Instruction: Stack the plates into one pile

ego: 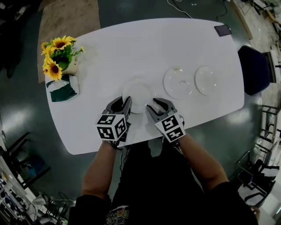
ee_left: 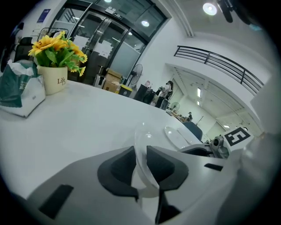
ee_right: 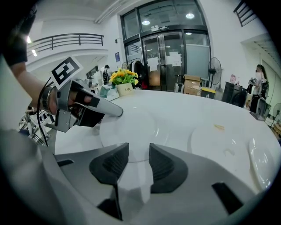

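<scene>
**A large open work hall, office-style**

Beyond the fingers of the right gripper stand glass entrance doors, a standing fan and cardboard boxes. Up and to the right of the left gripper and its fingers, a railed mezzanine runs under ceiling lights. A dark polished floor surrounds the white table.

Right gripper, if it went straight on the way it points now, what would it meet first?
Most likely the nearest plate: its rim lies just ahead of the right gripper, in line with the gap between the open jaws. How much space remains is hard to judge.
</scene>
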A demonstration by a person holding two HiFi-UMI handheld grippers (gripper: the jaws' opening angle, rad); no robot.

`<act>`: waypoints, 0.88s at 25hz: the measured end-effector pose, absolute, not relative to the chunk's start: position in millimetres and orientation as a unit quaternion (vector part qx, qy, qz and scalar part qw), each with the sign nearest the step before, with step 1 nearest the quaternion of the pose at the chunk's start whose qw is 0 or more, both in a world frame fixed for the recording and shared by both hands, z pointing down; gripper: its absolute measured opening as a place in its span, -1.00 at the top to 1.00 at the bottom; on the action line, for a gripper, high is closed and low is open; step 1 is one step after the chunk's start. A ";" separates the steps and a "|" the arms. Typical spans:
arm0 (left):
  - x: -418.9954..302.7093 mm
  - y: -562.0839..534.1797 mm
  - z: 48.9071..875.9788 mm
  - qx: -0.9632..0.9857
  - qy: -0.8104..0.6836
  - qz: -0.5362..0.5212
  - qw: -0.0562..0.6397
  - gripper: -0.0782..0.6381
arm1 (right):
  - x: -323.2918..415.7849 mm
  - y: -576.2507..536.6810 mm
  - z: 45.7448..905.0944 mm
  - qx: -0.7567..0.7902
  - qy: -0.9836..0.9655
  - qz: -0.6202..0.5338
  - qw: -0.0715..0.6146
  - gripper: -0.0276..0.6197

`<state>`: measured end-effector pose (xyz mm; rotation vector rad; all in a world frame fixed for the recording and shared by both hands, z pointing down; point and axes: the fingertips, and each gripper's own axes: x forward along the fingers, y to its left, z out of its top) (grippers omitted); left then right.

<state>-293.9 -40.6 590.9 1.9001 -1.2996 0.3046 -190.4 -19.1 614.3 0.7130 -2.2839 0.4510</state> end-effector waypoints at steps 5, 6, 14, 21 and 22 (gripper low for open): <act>-292.7 -40.6 581.9 0.745 -0.513 0.085 0.417 0.60 | -190.4 -19.4 605.1 0.281 -0.882 0.164 0.342 0.49; -292.8 -41.1 579.3 0.744 -0.513 0.076 0.421 0.62 | -189.5 -20.3 601.3 0.283 -0.882 0.163 0.338 0.49; -291.6 -41.8 559.1 0.745 -0.506 0.035 0.433 0.70 | -166.6 -37.2 559.8 0.330 -0.886 0.146 0.291 0.78; -279.8 -42.1 536.8 0.756 -0.494 0.018 0.429 0.70 | -140.4 -45.8 528.8 0.363 -0.881 0.140 0.269 0.86; -277.4 -43.2 533.9 0.758 -0.493 0.016 0.428 0.70 | -136.2 -47.3 526.2 0.369 -0.880 0.141 0.265 0.86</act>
